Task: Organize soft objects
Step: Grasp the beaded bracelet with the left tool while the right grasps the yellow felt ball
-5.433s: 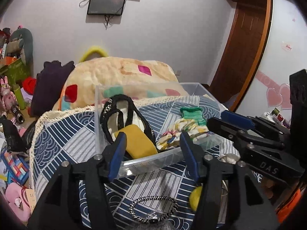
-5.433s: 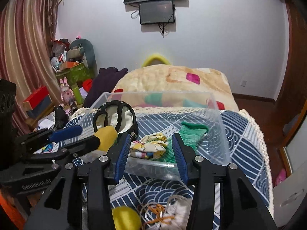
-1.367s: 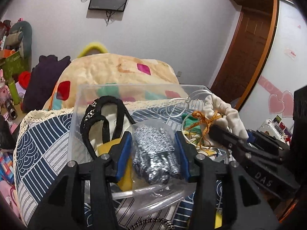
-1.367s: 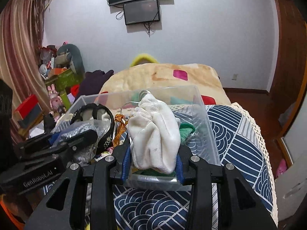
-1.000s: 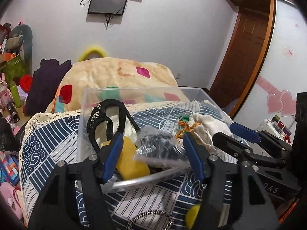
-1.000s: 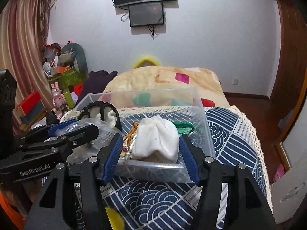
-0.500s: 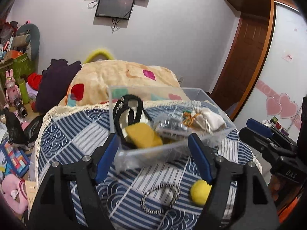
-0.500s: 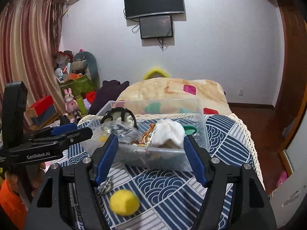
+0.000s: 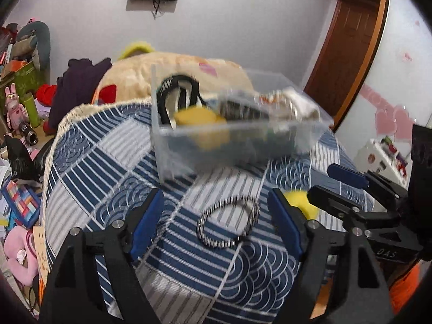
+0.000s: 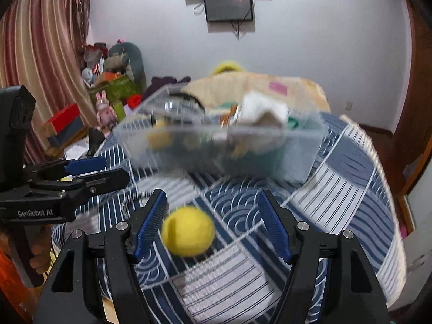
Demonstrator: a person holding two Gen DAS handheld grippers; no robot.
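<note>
A clear plastic bin (image 9: 226, 148) stands on the blue patterned table cover and holds several soft items, among them a yellow piece (image 9: 201, 120), a black strap item (image 9: 175, 91) and a white cloth pouch (image 10: 263, 109). A black-and-white braided band (image 9: 229, 222) lies on the cover between the open fingers of my left gripper (image 9: 216, 221). A yellow fuzzy ball (image 10: 188, 230) lies on the cover between the open fingers of my right gripper (image 10: 213, 226); it also shows in the left wrist view (image 9: 299, 202). Both grippers are empty and apart from the bin (image 10: 216, 145).
A bed with a beige patterned quilt (image 9: 167, 70) stands behind the table. Toys and boxes (image 10: 108, 91) pile up at the left by a curtain. A wooden door (image 9: 348, 43) is at the right. The table cover's edge (image 10: 388, 216) drops off at the right.
Both grippers let go of a bagged grey item and the white pouch into the bin, opened, pulled back and tipped down. The band and the yellow ball now lie between their fingers.
</note>
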